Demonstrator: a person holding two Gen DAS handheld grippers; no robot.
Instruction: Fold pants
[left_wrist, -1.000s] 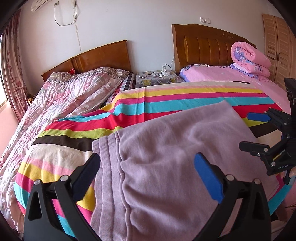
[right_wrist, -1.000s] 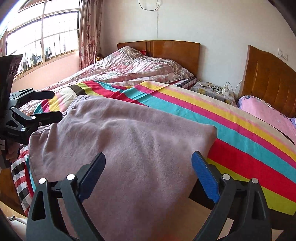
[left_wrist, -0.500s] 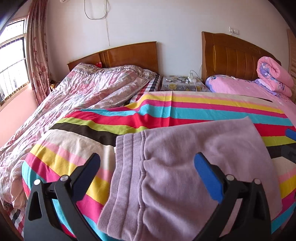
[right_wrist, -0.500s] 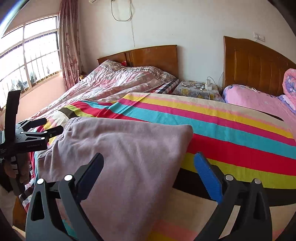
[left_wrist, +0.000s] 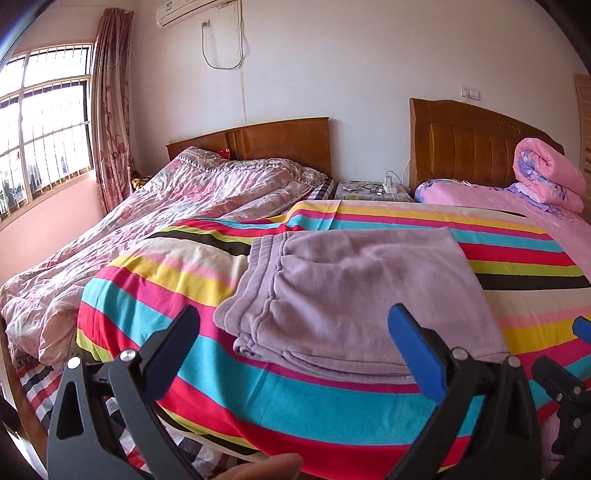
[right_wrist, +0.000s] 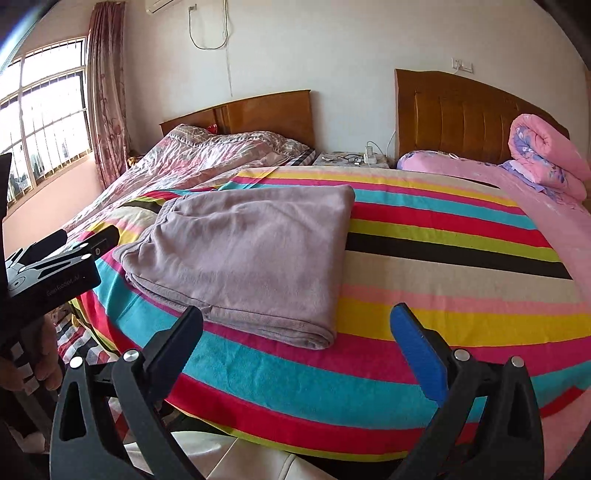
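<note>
The mauve fleece pants (left_wrist: 354, 295) lie folded in a flat rectangle on the striped blanket (left_wrist: 229, 391), waistband to the left; they also show in the right wrist view (right_wrist: 251, 254). My left gripper (left_wrist: 295, 328) is open and empty, held back from the bed's near edge, in front of the pants. My right gripper (right_wrist: 299, 325) is open and empty, also off the bed edge, to the right of the pants. The left gripper shows at the left of the right wrist view (right_wrist: 62, 247).
A crumpled pink quilt (left_wrist: 147, 221) covers the left bed. A rolled pink quilt (left_wrist: 546, 177) sits by the right headboard. A nightstand (left_wrist: 369, 190) with cables stands between the headboards. A window (left_wrist: 40, 129) and curtain are on the left.
Both grippers have pulled back and away from the pants, which now lie further off and wholly in view. The pants have not moved.
</note>
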